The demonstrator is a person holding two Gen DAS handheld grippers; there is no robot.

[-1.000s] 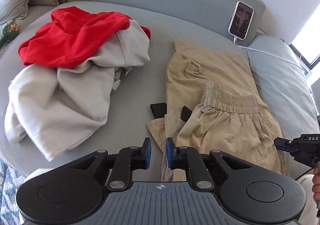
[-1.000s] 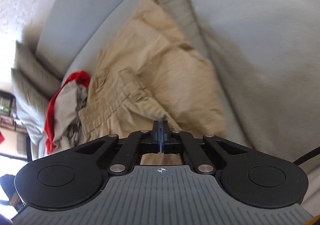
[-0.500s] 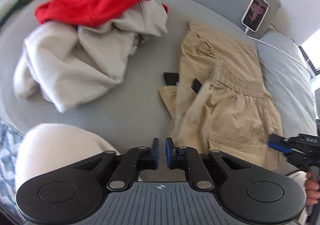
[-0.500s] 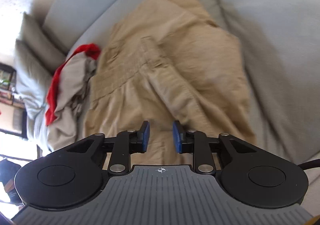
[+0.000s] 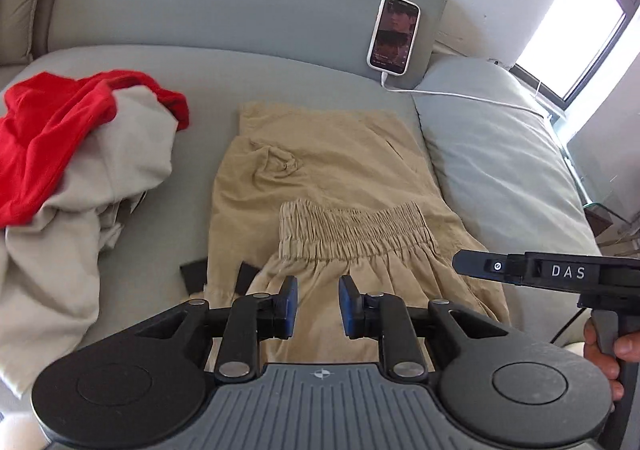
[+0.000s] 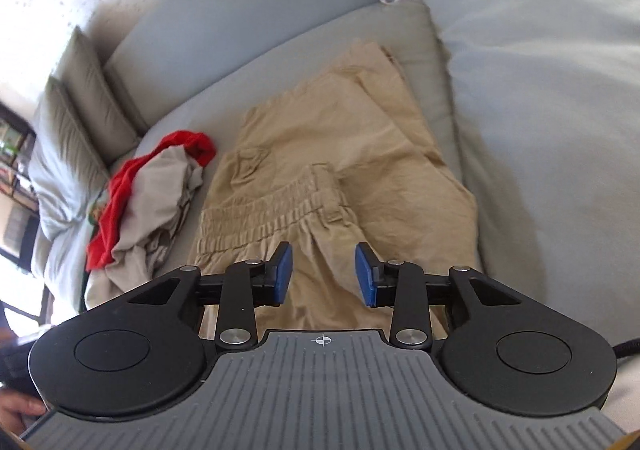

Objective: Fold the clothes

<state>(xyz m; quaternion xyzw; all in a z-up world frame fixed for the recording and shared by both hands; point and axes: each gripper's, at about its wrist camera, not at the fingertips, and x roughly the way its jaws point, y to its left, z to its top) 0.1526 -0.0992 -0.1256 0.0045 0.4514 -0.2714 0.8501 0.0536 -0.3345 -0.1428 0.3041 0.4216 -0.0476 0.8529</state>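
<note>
Now our left gripper (image 5: pixel 318 300) and right gripper (image 6: pixel 323 274), both opening and empty, hover at lower centre over the khaki trousers (image 5: pixel 340 186), which stretch toward the upper frame.

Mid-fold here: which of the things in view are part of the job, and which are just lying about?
Job: tan trousers, folded over on the sofa; beige garment and red garment, heaped.

Lying about: phone, cable, cushion.
</note>
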